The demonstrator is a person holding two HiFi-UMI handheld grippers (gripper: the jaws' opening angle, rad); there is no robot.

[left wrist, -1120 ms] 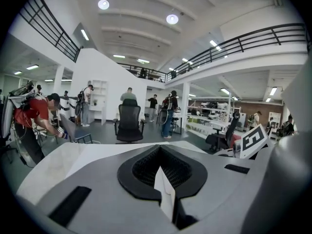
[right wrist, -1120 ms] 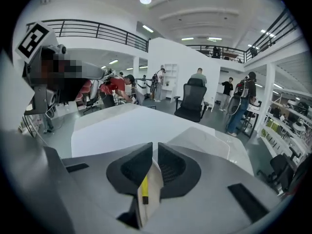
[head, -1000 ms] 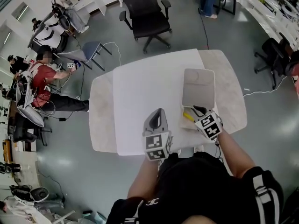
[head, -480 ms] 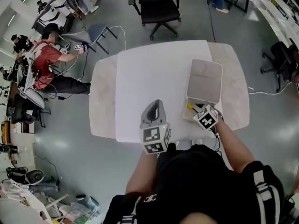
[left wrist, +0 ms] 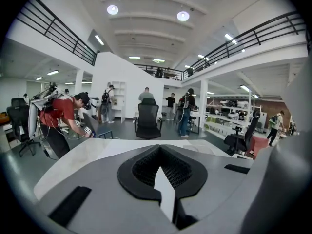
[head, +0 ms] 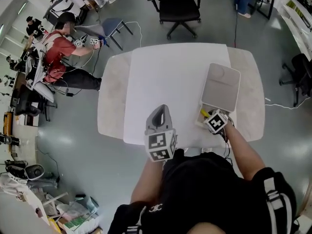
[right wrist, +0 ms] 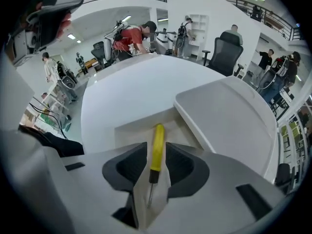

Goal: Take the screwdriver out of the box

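Note:
A yellow-handled screwdriver (right wrist: 157, 140) lies in the base of an open pale box (right wrist: 127, 128) near the table's front right; its lid (head: 221, 87) is folded back away from me. My right gripper (right wrist: 156, 149) reaches into the box with a jaw on each side of the handle and a thin gap still showing, and the dark shaft runs back between the fingers. In the head view only a bit of the screwdriver (head: 203, 113) shows beside that right gripper (head: 209, 114). My left gripper (head: 163, 111) hovers at the table's front edge, shut and empty (left wrist: 158, 166).
The white table (head: 165, 82) has rounded marble-like ends. A black office chair (head: 178, 4) stands beyond its far edge. A person in red (head: 56, 52) works at the far left beside a blue chair (head: 109, 28). Cables lie on the grey floor.
The head view has drifted, so the table sits further right in the frame. The right gripper has edged further over the screwdriver in the box. The left gripper has hardly moved.

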